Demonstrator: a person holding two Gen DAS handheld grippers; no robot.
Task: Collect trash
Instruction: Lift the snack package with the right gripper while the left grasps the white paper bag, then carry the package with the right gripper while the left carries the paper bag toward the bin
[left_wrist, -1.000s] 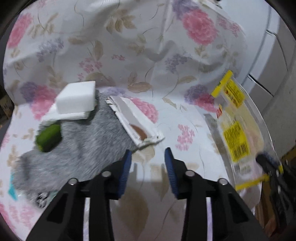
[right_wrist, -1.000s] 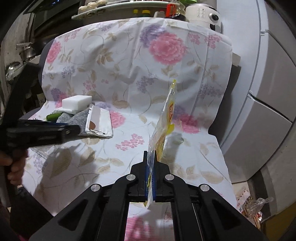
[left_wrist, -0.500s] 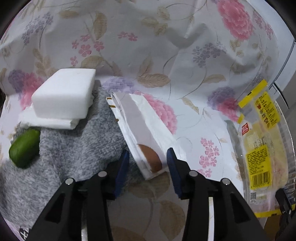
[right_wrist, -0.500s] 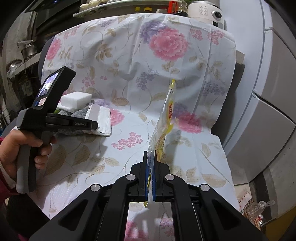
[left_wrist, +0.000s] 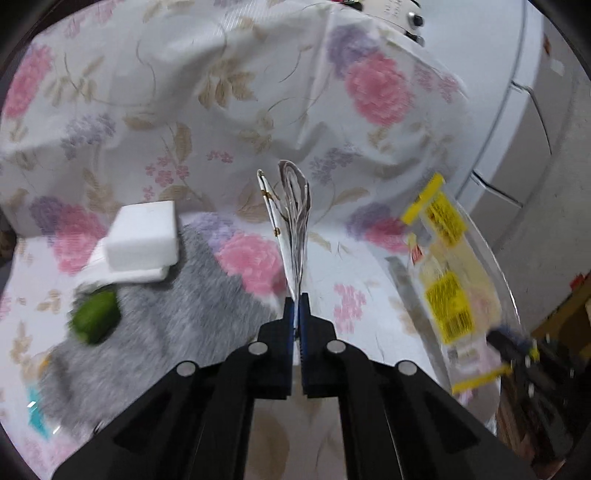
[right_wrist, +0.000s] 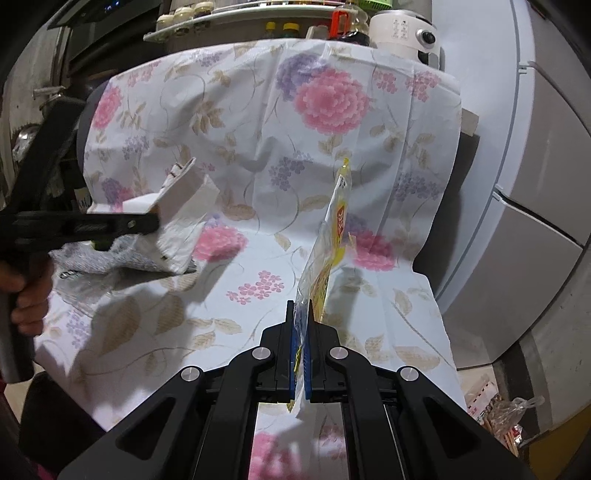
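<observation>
**Paper wrapper pinched, plastic bag held**

Wrapper (left_wrist: 291, 225) stands at centre frame in the left wrist view, clamped by its near end in the left gripper (left_wrist: 295, 314), whose jaws have just been closing on it. It is folded white paper, thin and light, likely to flop and crumple instead of holding shape; its layers splay apart at the far end. A grip on the folded edge, taking all layers together, looks safest, since a single ply could tear or slip. Its long axis runs up the frame, away from the jaws, free end toward the draped floral cloth (left_wrist: 221, 92).

In the right wrist view the right gripper (right_wrist: 303, 325) is clenched on a clear bag (right_wrist: 332, 236) with yellow print, seen edge-on at centre and rising to upper right. It looks slick and limp, so a firm pinch on its edge suits it.

At left lie a white block (left_wrist: 144, 232), a green piece (left_wrist: 96, 321) and a grey cloth (left_wrist: 177, 317).
</observation>
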